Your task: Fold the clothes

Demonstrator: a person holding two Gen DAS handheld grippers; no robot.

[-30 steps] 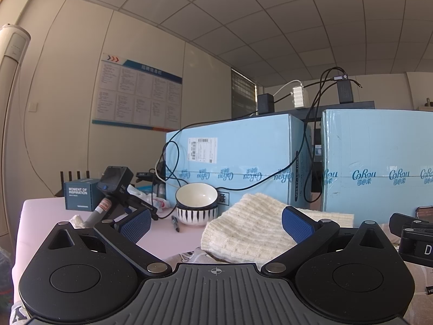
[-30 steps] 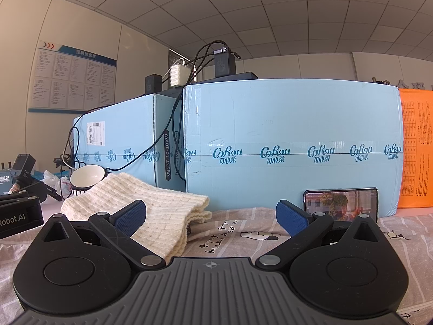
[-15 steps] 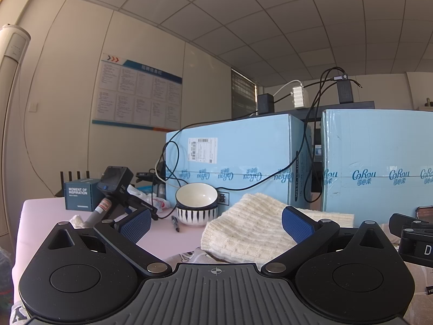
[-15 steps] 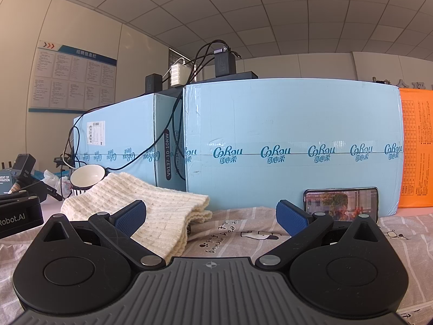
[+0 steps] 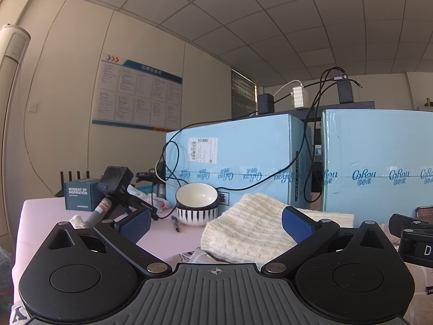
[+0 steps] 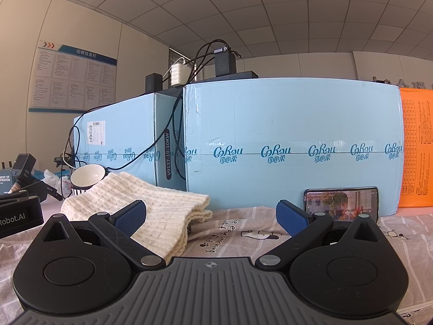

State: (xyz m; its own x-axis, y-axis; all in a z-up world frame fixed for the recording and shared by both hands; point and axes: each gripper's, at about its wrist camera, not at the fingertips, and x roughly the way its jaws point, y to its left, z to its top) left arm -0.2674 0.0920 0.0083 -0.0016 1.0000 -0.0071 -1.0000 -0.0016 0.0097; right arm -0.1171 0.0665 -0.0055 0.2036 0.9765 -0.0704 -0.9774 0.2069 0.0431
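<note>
While both hand-held grippers wait spread and empty, we size up the cream knit.
Our left hand-held gripper (image 5: 215,223) and right hand-held gripper (image 6: 211,215) face the sweater (image 6: 140,200), lying folded on the printed cloth (image 6: 243,237); soft, floppy, light, so we'd pinch its edges.

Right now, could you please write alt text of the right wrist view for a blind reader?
The open right hand-held gripper rests low over a grey printed cloth, holding nothing. A folded cream knit sweater lies ahead to its left, and a smartphone leans on a light blue carton behind.
</note>
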